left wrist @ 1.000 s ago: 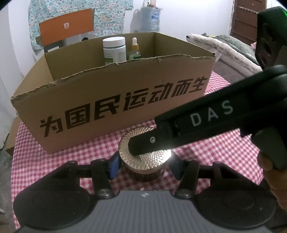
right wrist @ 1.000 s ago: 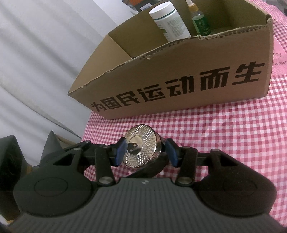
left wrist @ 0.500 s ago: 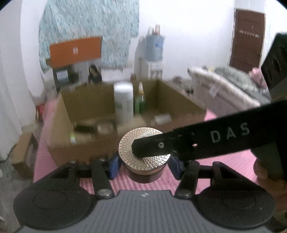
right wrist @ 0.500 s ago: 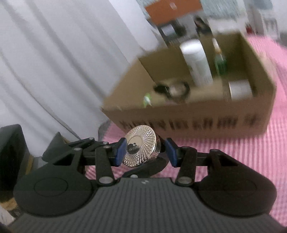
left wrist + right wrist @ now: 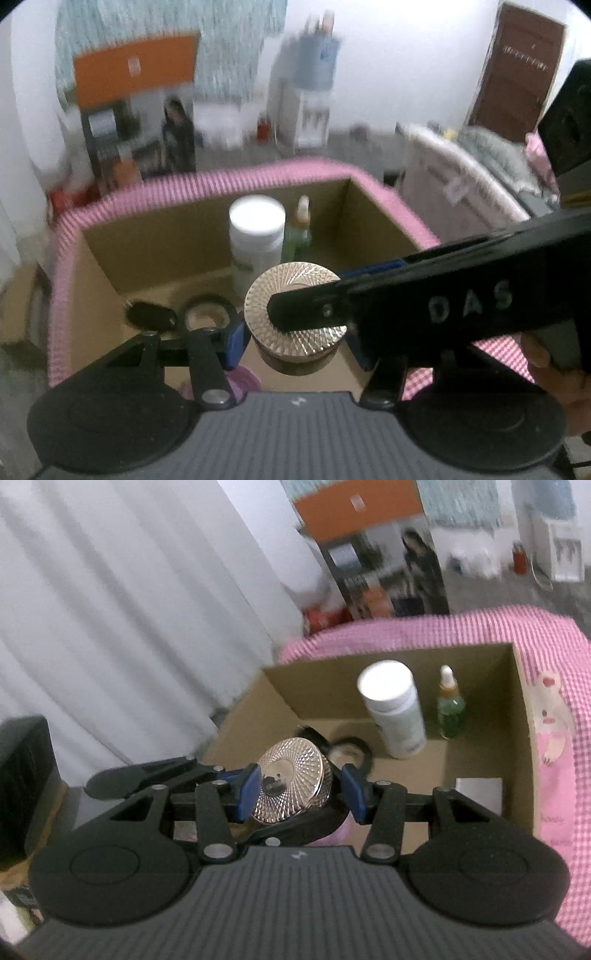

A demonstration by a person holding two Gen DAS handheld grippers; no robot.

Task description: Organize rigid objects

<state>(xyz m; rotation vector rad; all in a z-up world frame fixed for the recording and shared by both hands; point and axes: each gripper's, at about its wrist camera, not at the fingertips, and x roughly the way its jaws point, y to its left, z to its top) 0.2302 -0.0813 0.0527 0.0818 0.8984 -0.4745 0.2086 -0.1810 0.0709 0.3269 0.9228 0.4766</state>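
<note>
Both grippers are clamping a round dark jar with a faceted gold metal lid (image 5: 295, 306) above an open brown cardboard box (image 5: 155, 236): left gripper (image 5: 295, 341) on its body, right gripper (image 5: 297, 788) on the lid. It looks rigid, weighty, slippery.

Cardboard box (image 5: 92, 288) on surface (image 5: 561, 653). In box, far wall: white bottle (image 5: 256, 236), dropper bottle (image 5: 301, 230) just right of it. Box floor, near left: black fob (image 5: 151, 315), tape roll (image 5: 207, 314) right of it. Jar (image 5: 295, 314) between both tools, above box's near edge.
</note>
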